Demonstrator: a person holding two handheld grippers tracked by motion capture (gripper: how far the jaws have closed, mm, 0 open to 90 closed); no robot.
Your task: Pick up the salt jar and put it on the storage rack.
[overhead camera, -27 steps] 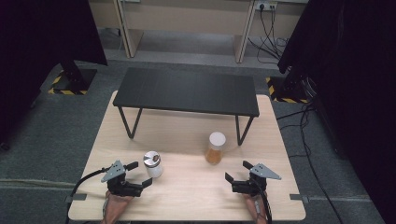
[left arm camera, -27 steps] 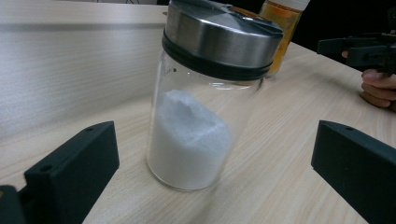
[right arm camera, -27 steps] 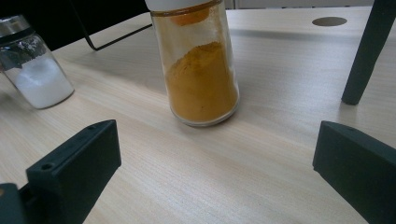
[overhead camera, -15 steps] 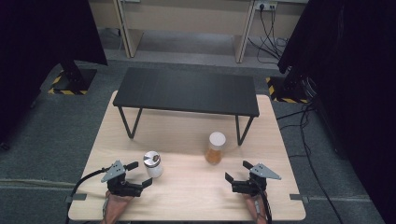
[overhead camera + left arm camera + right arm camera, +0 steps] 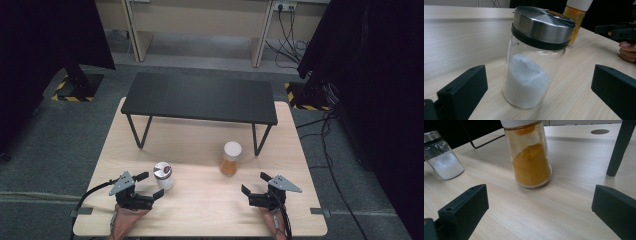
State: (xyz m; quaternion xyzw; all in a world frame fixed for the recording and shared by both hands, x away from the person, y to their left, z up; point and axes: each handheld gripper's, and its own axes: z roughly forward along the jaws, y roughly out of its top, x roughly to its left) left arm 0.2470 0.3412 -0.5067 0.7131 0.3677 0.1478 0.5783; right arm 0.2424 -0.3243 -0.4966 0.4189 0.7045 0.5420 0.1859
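A glass jar of white powder [image 5: 163, 175] [image 5: 531, 62] [image 5: 441, 155] with a steel lid stands on the wooden table [image 5: 200, 145], left of centre. My left gripper [image 5: 149, 185] [image 5: 536, 97] is open, its jaws on either side of that jar without touching it. A jar of orange powder [image 5: 230, 158] [image 5: 530, 155] [image 5: 576, 17] with a white cap stands to the right. My right gripper [image 5: 255, 183] [image 5: 539, 215] is open a short way in front of the orange jar, nothing between its jaws.
A low black shelf [image 5: 199, 97] on thin metal legs [image 5: 619, 147] spans the far half of the table, just behind the orange jar. Cables trail off the table's near edge. Grey carpet, dark curtains and desk legs surround the table.
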